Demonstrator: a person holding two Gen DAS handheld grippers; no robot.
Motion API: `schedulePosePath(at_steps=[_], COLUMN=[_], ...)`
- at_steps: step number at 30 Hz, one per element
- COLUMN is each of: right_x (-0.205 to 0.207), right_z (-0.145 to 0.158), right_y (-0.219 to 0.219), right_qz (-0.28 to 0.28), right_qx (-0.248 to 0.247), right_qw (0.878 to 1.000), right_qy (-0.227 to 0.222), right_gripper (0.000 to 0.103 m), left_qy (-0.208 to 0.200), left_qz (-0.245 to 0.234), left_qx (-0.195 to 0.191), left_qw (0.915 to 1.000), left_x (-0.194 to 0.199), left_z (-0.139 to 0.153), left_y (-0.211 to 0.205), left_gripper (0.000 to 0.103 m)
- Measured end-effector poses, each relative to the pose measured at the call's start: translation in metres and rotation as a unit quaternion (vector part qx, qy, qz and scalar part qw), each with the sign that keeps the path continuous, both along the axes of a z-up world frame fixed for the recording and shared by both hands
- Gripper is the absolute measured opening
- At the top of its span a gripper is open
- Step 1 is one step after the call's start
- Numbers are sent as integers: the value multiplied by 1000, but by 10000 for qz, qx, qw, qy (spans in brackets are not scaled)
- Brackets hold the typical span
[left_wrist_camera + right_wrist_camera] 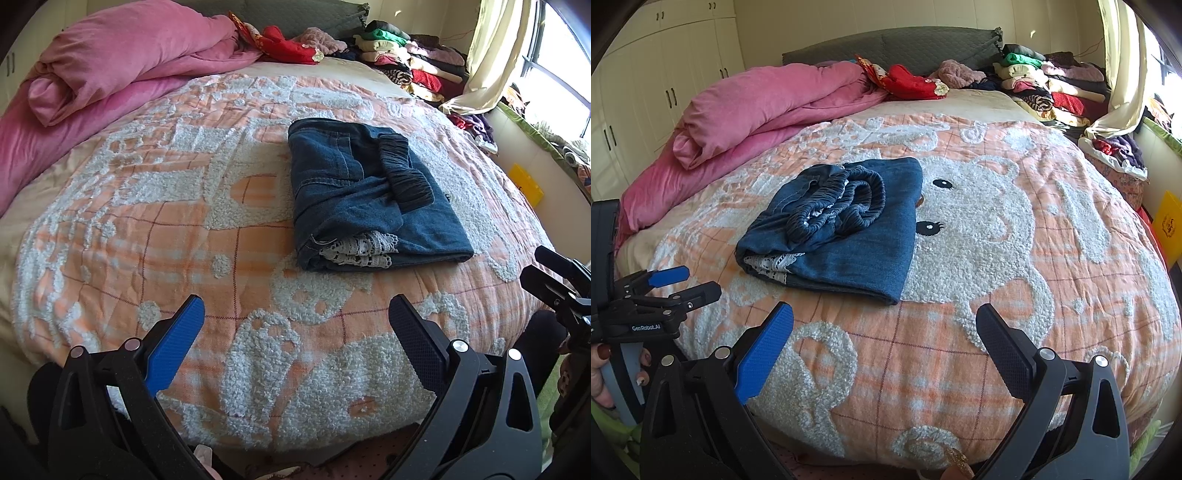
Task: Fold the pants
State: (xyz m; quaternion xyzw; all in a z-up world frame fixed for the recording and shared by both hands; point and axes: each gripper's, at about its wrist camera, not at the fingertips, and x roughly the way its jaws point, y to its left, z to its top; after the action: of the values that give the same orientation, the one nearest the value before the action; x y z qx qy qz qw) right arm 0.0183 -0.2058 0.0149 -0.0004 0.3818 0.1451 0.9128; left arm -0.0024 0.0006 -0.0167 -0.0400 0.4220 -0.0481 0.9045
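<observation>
Far left of the left claw [296, 321]: pink quilt [122, 55] bunched along the bed edge, cupboards [646, 92] behind it in the right wrist view. Left claw wide, nothing between its fingers, 1 blue pad [177, 343] and 1 black, poised above the near edge of the orange bedspread [147, 229]. Ahead of this claw and slightly right: jeans [362, 195], folded into a flat bundle, dark elastic waistband [404, 173] on top, white lace trim [362, 247] showing at the near fold. Apart from both claws, untouched.

Right claw [884, 321] also wide, empty, near bed edge; jeans [846, 229] ahead of it and to its left, lying beside the bear face [975, 221] on the bedspread. Left claw visible at the left rim of the right wrist view, a hand [605, 373] on its handle. Beyond the jeans, far right of both claws: stack of folded clothes [1045, 85], cream curtain [1119, 92], window. Yellow item [1169, 229] at the right bed side, kind unclear.
</observation>
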Motion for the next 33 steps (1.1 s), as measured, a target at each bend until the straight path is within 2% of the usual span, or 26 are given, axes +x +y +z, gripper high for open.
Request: schedulePosePath(at_steps=[33], right_x=[-4], right_z=[-1], right_y=[0], right_qz=[-93], right_qx=[-48], right_qw=[9999], right_qy=[2], right_gripper=[99], left_qy=[105], left_qz=[126], left_qx=[107], left_qw=[9998], left_x=[1], left_z=[-2], left_y=[6], left_gripper=[94])
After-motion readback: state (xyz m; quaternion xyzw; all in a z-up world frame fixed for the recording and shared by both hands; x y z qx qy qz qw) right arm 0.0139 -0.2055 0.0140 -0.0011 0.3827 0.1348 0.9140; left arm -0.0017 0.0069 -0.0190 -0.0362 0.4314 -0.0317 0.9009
